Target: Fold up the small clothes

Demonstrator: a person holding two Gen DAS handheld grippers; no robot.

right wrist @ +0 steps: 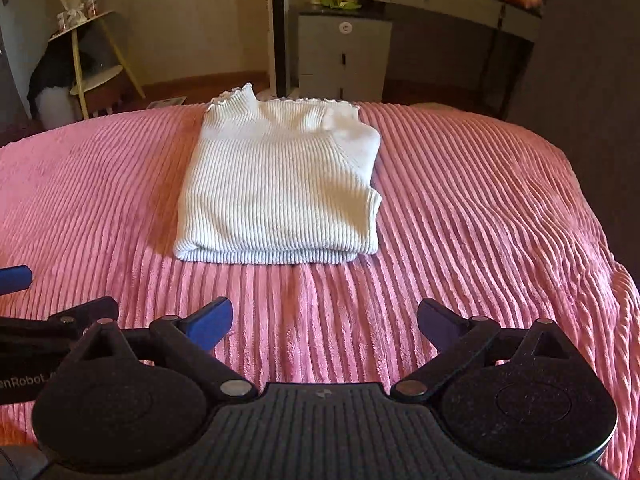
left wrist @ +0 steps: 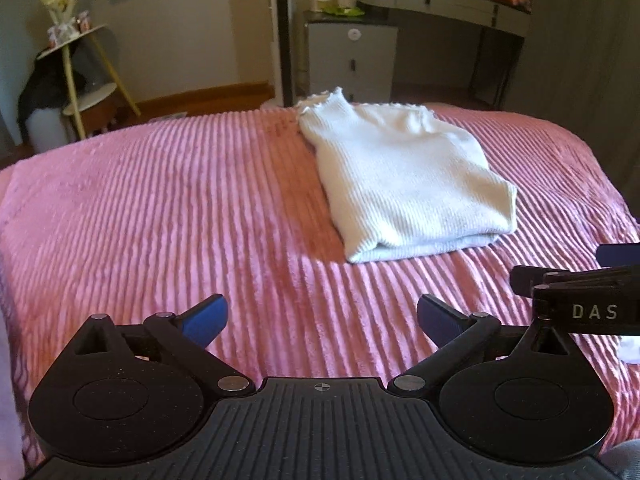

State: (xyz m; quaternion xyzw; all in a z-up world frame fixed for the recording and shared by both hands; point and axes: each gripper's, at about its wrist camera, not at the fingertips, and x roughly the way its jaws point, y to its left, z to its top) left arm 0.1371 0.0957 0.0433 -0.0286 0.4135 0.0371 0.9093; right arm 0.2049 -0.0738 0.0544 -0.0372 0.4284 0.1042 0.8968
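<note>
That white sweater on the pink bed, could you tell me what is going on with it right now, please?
A person is folding small clothes with a hand-held claw in each hand. The white ribbed sweater lies folded into a compact rectangle on the pink ribbed blanket, with its frilled collar at the far end. Neither claw touches it: the left claw and the right claw both stand wide open with nothing between their fingers, hovering side by side over the blanket on the near side of the sweater.

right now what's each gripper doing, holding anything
Left gripper: open, jaws wide, nothing between them.
Right gripper: open, jaws wide, nothing between them.
The folded white sweater lies on the pink bedspread, clear of both.
</note>
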